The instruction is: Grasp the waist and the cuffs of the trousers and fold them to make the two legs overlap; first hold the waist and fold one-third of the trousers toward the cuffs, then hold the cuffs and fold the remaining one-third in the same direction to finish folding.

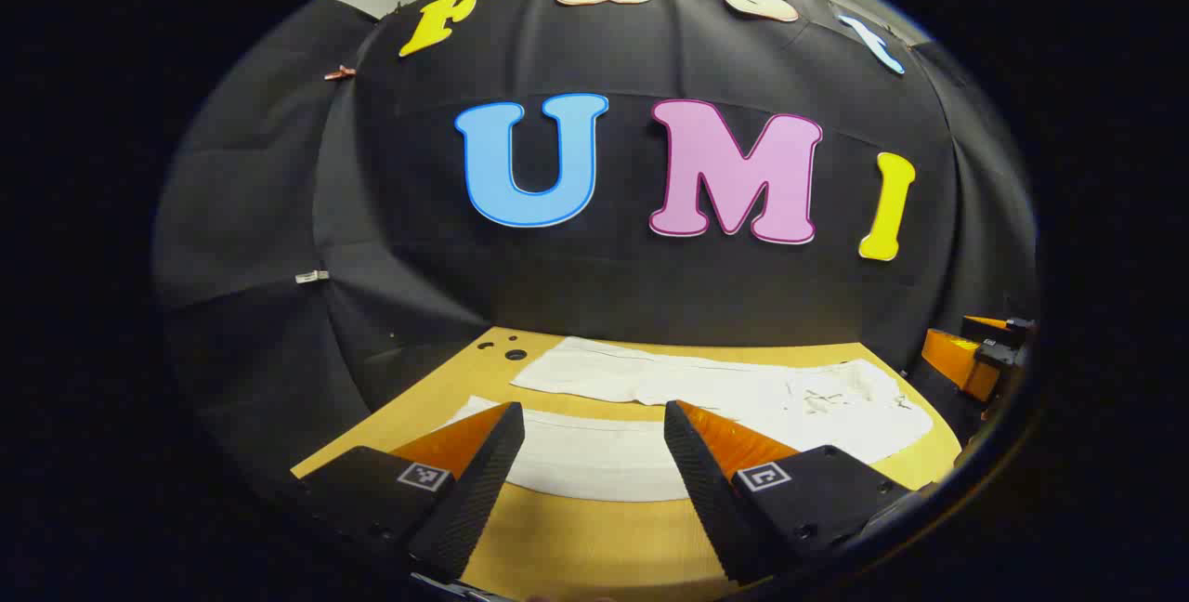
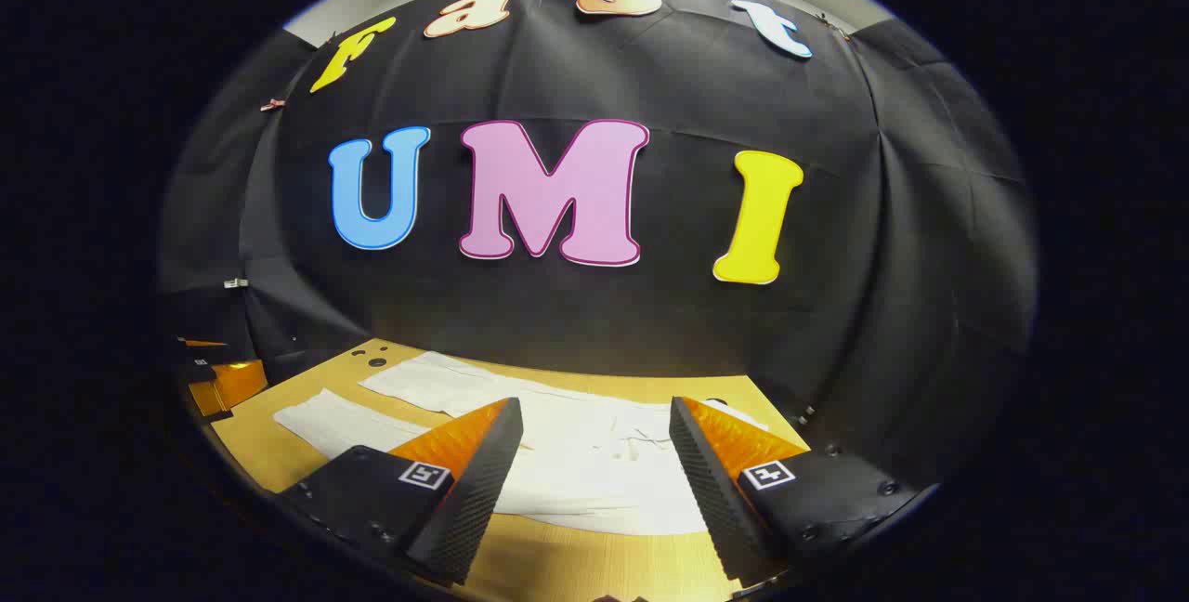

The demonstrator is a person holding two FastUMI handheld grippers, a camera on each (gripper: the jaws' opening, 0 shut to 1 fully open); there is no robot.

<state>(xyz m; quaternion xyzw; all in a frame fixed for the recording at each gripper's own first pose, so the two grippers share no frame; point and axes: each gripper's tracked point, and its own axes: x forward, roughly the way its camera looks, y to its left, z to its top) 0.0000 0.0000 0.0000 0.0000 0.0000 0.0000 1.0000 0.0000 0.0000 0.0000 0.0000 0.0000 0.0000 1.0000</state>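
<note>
White trousers lie flat on the wooden table, legs spread apart toward the left, waist at the right. In the left gripper view my left gripper stands open above the near leg, holding nothing. The right gripper shows at the far right edge, beside the waist. In the right gripper view my right gripper is open over the trousers near the waist end, with nothing between its fingers. The left gripper appears at the far left there.
The black cloth wall stands close behind the table's far edge. Small holes mark the table's far left corner. Bare wood lies between the trousers and the near edge.
</note>
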